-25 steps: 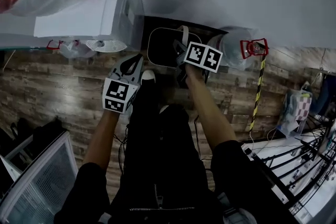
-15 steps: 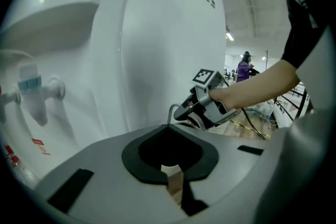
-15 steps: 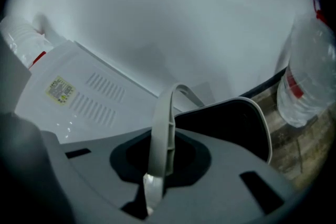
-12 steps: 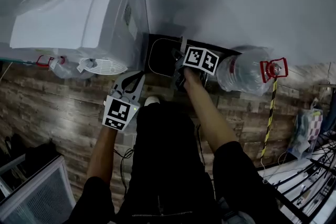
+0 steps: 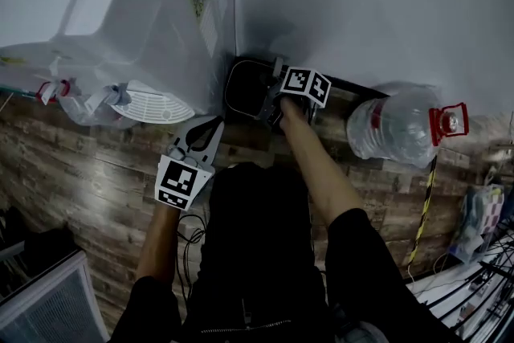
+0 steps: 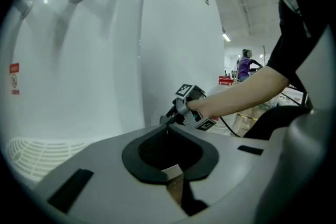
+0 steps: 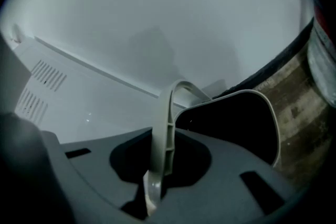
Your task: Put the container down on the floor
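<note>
Right hand-held gripper [image 5: 273,102]: clamped on the pale grey handle [image 7: 164,128] of the container [image 5: 243,84]; the handle stands upright between the jaws, arm stretched forward and down.
Left hand-held gripper [image 5: 205,132]: jaws drawn narrow, nothing between them; it hangs apart from the container, nearer the person's legs, above the wood-plank floor [image 5: 96,165].
Container: a dark bin with a light rim, low at the foot of the grey wall [image 5: 377,4], just beside the base of a white appliance [image 5: 144,20] on its left. Whether its bottom touches the floor cannot be told.
Alongside: a large clear water bottle [image 5: 395,127] with a red carrying grip lies on its side on the planks, right of the container.
Person: dark trousers and short dark sleeves, seen from above.
</note>
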`<state>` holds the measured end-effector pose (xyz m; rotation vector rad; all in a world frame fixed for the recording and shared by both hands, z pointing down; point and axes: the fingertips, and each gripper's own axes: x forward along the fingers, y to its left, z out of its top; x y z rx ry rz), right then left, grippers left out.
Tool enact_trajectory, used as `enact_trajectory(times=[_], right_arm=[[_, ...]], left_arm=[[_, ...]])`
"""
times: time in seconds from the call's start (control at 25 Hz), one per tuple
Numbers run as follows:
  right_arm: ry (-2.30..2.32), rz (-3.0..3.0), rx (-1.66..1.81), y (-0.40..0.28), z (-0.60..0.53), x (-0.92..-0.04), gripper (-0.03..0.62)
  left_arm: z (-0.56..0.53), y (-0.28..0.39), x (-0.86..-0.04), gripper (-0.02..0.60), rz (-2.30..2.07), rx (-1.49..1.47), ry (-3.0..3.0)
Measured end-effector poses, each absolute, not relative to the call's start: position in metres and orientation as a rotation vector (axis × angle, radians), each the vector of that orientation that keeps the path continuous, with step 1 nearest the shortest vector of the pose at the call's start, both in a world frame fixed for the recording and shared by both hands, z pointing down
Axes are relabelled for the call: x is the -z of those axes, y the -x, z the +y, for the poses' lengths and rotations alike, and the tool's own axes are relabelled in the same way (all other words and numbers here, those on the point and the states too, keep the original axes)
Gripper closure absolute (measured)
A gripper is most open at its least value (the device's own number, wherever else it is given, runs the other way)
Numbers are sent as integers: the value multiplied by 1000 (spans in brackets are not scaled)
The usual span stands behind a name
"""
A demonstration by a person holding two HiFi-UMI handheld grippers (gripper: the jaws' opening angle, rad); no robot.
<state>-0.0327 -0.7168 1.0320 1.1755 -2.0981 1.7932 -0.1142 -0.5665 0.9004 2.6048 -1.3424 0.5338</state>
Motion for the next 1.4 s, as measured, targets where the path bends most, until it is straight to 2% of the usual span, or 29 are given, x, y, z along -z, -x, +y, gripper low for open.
enact_trajectory(times=[0.4,0.48,0.64,0.8,0.84,0.92,1.08,1.4], right_arm=[[-998,-2157,-1705,63,-725,-1053,553],[-917,-2204,-1707,71,-721,-1050,526],[-826,-2242,-1633,77,-714,-1047,428],[-787,-2256,-1585,80,-702,-1045,410],[-773,-2262,-1599,80,-699,-1043,417],[-761,-2286,-1600,81,-695,-1038,500],[-813,-2316,-1452,75,-690,-1035,582],[-879,-2354,-1074,54,-684,-1024,583]], left_arm=[[-564,137,-923,566,-1404,-456,-2549],[-564,138,-922,566,-1410,-442,-2546],[-563,137,-921,566,-1413,-430,-2554],[-559,136,-922,566,-1408,-430,-2556],[-558,135,-923,566,-1407,-431,-2555],[-557,133,-922,566,-1407,-423,-2557],[-558,132,-919,566,-1421,-385,-2535],[-567,135,-920,566,-1535,-376,-2429]])
